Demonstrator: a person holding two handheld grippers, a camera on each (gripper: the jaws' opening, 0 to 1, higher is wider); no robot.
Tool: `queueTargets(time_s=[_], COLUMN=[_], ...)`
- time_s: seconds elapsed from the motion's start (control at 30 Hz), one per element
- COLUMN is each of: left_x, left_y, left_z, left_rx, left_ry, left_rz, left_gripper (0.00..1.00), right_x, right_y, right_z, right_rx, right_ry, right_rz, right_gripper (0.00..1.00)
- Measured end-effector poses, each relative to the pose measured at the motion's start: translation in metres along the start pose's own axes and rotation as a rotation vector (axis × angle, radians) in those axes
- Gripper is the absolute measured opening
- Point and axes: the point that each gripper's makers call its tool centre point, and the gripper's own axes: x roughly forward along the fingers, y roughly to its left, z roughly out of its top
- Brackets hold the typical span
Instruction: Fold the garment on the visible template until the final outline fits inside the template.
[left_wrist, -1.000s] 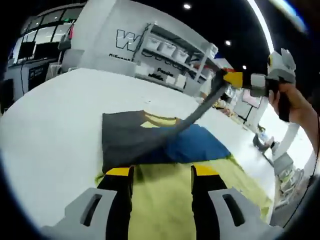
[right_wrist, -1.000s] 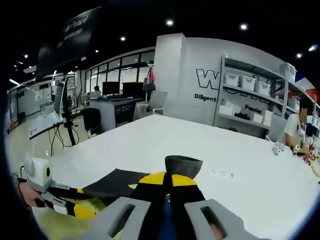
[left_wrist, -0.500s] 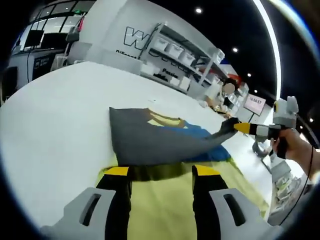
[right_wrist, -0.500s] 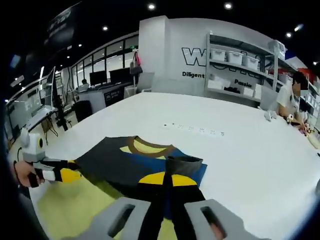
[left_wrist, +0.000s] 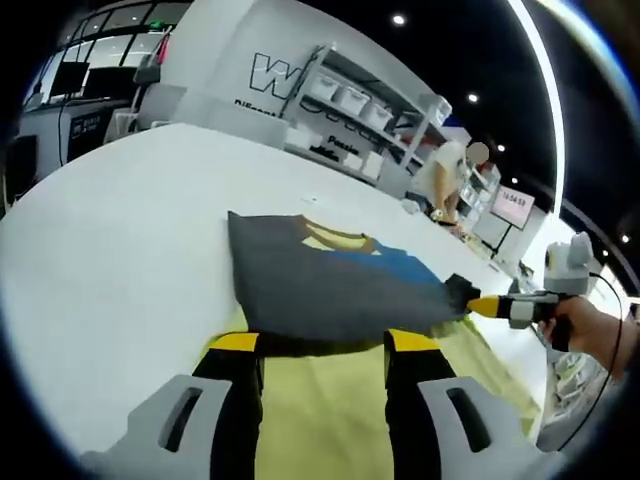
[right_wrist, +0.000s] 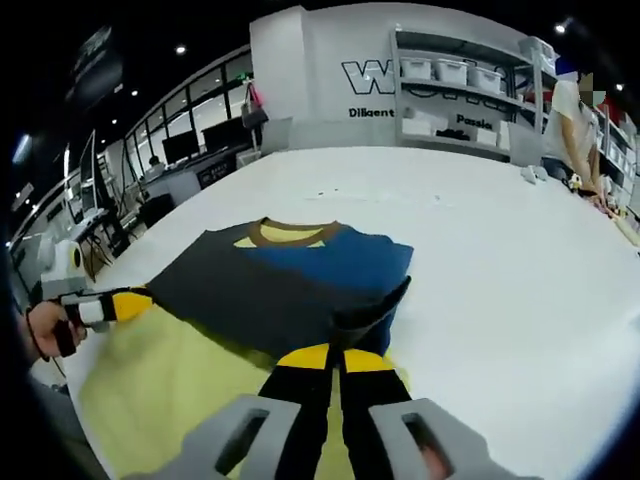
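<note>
White table (left_wrist: 100, 250), big workspace. Garment (left_wrist: 330, 285) lies flat on it: a shirt with a dark grey folded layer on top, blue panel (right_wrist: 340, 260) showing beyond it, yellow-and-brown collar (right_wrist: 285, 233) at the far end. Under the near part of the garment sits the yellow-green template (right_wrist: 170, 390), spread on the table and reaching toward both cameras.

Left gripper (left_wrist: 318, 345): in the left gripper view its black jaws with yellow tips rise on either side of a strip of template, spread apart, tips right at the near edge of the dark layer. Can't tell whether they touch the cloth. In the right gripper view the same gripper (right_wrist: 135, 303) comes in from the left, held by a hand (right_wrist: 30, 335), its yellow tip at the left corner of the dark layer.

Right gripper (right_wrist: 335, 355): jaws pressed together, pinching a raised flap of dark fabric at the garment's near-right corner. In the left gripper view it (left_wrist: 478, 306) enters from the right, yellow tip on the dark corner, low by the table, held by a hand (left_wrist: 590, 330).

Background: white wall with large lettering (right_wrist: 375, 75), shelving with white bins (right_wrist: 460, 75), a person (right_wrist: 575, 110) standing by the far table edge.
</note>
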Motion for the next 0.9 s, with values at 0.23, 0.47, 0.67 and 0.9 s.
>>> queueTargets(time_s=[0.23,0.47,0.67,0.9], left_x=[-0.001,-0.001,-0.002,-0.001], left_y=[0.002,0.005,0.01,0.016], left_z=[0.003,0.007,0.009,0.009], left_rx=[-0.05,-0.119,-0.164,-0.25], left_ry=[-0.02,-0.054,-0.072,-0.103], left_rz=[-0.003,-0.009,-0.004,-0.003], left_gripper=[0.41,0.36,0.31,0.23], right_x=[-0.003,0.015,0.032,0.039], right_y=[-0.012,-0.032,-0.046,-0.049], right_z=[-0.005,0.011,0.022,0.034], right_rx=[0.036,0.097,0.107,0.081], right_ry=[0.014,0.001,-0.003,-0.028], right_rz=[0.0,0.012,-0.005,-0.011], right_gripper=[0.16,0.24,0.16,0.0])
